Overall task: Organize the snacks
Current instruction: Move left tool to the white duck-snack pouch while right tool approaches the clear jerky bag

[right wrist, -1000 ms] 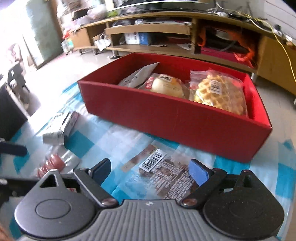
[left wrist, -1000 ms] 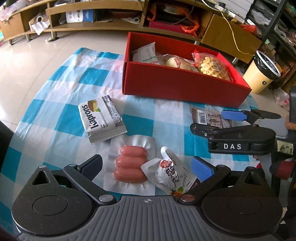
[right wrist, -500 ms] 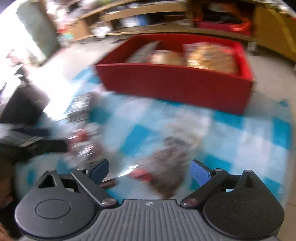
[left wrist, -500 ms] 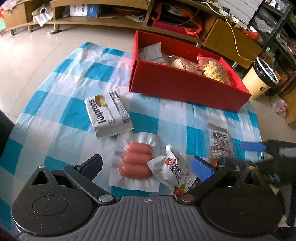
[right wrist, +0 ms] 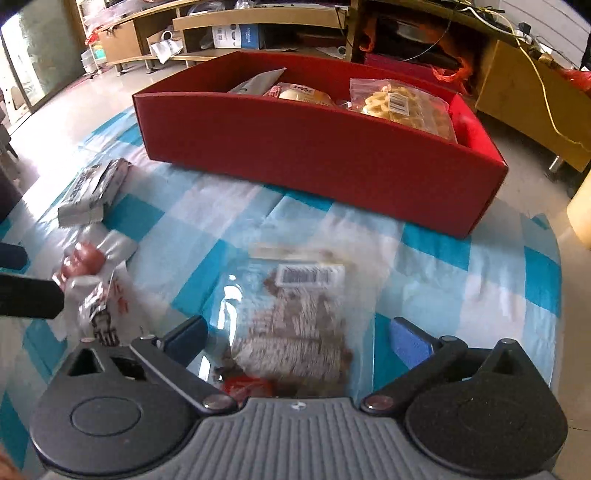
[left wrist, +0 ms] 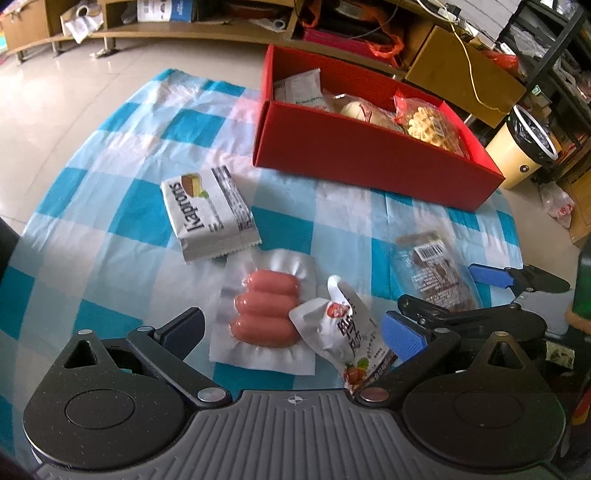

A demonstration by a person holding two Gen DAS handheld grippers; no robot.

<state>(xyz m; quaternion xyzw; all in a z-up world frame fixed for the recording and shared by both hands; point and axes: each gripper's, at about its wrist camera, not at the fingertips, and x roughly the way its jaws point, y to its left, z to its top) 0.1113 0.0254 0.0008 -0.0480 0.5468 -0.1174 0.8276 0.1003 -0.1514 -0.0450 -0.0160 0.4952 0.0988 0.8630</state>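
Observation:
A red box (left wrist: 369, 147) (right wrist: 317, 147) on the blue checked cloth holds several snack packs, among them a waffle bag (right wrist: 399, 103). On the cloth lie a white Kaprons pack (left wrist: 207, 218), a sausage pack (left wrist: 266, 314), a white sauce pouch (left wrist: 351, 339) and a clear bag of brown snacks (right wrist: 299, 325) (left wrist: 436, 273). My left gripper (left wrist: 291, 332) is open above the sausages and pouch. My right gripper (right wrist: 299, 338) is open and straddles the brown snack bag; it also shows in the left wrist view (left wrist: 480, 295).
Low wooden shelves (right wrist: 258, 22) with boxes and cables run along the back. A cream bin (left wrist: 524, 147) stands right of the box. Tiled floor (left wrist: 55, 92) surrounds the cloth.
My right gripper swung back and came down low over the brown snack bag. My left gripper pulled back and up a little, so the box looks farther away.

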